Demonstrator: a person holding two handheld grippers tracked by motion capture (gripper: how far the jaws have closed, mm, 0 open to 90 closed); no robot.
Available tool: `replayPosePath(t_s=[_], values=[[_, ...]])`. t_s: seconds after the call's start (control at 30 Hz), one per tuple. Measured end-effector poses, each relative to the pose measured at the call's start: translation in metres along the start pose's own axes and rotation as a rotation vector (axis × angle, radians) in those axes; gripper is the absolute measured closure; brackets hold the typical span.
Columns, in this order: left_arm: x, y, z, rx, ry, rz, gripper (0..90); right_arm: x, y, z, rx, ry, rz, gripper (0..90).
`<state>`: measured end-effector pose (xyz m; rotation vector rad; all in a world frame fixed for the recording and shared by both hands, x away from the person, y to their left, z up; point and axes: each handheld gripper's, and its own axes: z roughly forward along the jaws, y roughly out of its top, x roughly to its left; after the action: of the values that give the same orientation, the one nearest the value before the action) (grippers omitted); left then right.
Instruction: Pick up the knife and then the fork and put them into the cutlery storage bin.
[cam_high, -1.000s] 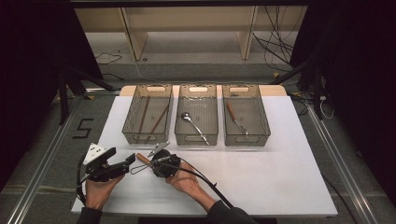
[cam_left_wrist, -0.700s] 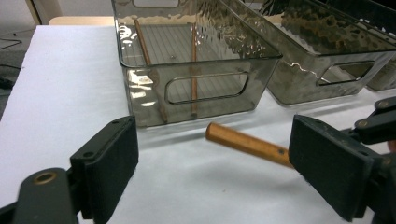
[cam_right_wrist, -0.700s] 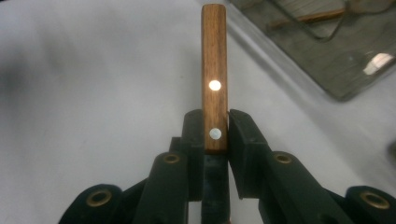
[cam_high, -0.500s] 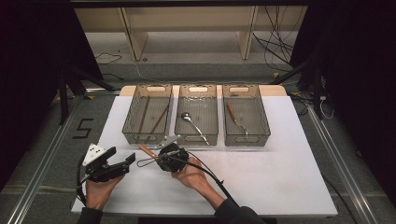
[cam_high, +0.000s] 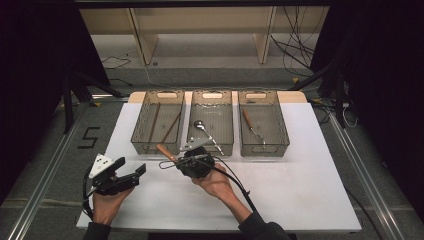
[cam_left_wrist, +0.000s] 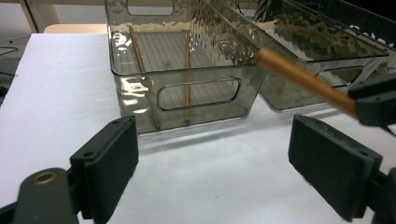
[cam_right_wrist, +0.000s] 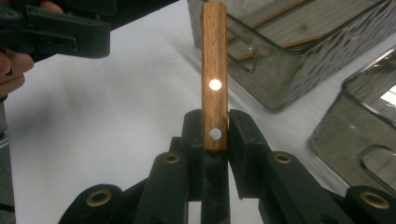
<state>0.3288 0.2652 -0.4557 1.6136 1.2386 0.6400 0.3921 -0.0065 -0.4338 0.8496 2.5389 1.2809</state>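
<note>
White tabletop (cam_high: 310, 165) carries three clear smoky bins in a row at its far side; the left bin (cam_high: 158, 121) holds two thin wooden sticks (cam_high: 171, 126), the middle bin (cam_high: 212, 121) a spoon (cam_high: 202, 128), the right bin (cam_high: 263, 123) a wooden-handled utensil (cam_high: 249, 123); just near of the left and middle bins the right gripper (cam_high: 186, 162) hangs above the table, its jaws pinching a wooden-handled tool (cam_right_wrist: 214, 74) whose riveted handle sticks out toward the left bin; to the near left, the left gripper (cam_high: 131, 170) has its jaws spread wide around nothing.
</note>
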Motion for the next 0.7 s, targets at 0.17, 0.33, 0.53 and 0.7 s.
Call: replayPosePath(t_s=[0.17, 0.33, 0.53, 0.7], values=[[-0.001, 0.000, 0.001, 0.002, -0.003, 0.003, 15.7, -0.008, 0.003, -0.013, -0.039, -0.011, 0.026, 77.7], [-0.004, 0.000, 0.002, 0.005, -0.016, 0.009, 15.7, -0.016, 0.007, -0.029, -0.067, -0.031, 0.040, 77.7], [-0.011, -0.001, 0.005, 0.011, -0.043, 0.025, 15.7, -0.038, 0.013, -0.053, -0.100, -0.074, 0.070, 77.6], [-0.015, -0.001, 0.007, 0.015, -0.062, 0.027, 15.6, -0.065, 0.017, -0.077, -0.122, -0.122, 0.107, 77.6]])
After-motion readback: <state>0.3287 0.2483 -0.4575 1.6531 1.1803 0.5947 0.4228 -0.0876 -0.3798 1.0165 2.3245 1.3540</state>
